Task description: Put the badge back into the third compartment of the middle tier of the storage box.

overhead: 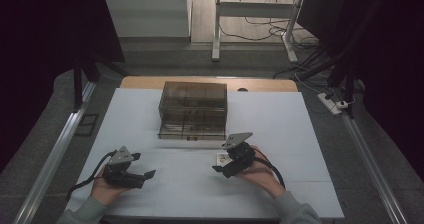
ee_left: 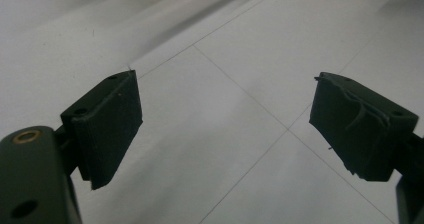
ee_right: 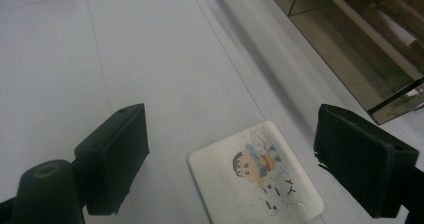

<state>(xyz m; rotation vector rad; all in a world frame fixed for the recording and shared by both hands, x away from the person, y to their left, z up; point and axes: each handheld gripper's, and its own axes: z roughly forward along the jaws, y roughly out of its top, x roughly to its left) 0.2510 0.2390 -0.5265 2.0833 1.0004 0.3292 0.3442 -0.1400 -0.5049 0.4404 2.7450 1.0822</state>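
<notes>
We hold the right gripper (ee_right: 230,159) with jaws spread wide over the card (ee_right: 255,176) — it lies flat on the surface (ee_right: 125,49), between and just ahead of them, long axis slanted. The left gripper (ee_left: 225,129) — released, empty — rests well apart.

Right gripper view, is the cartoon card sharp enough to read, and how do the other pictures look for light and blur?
Right gripper view: the card is fairly sharp, its cartoon clear, its small marks unreadable; the clear box is soft. Left gripper view: even light, soft shadow band across the table, the left gripper slightly blurred. High view: dim, dark at both sides, the right gripper small.
</notes>
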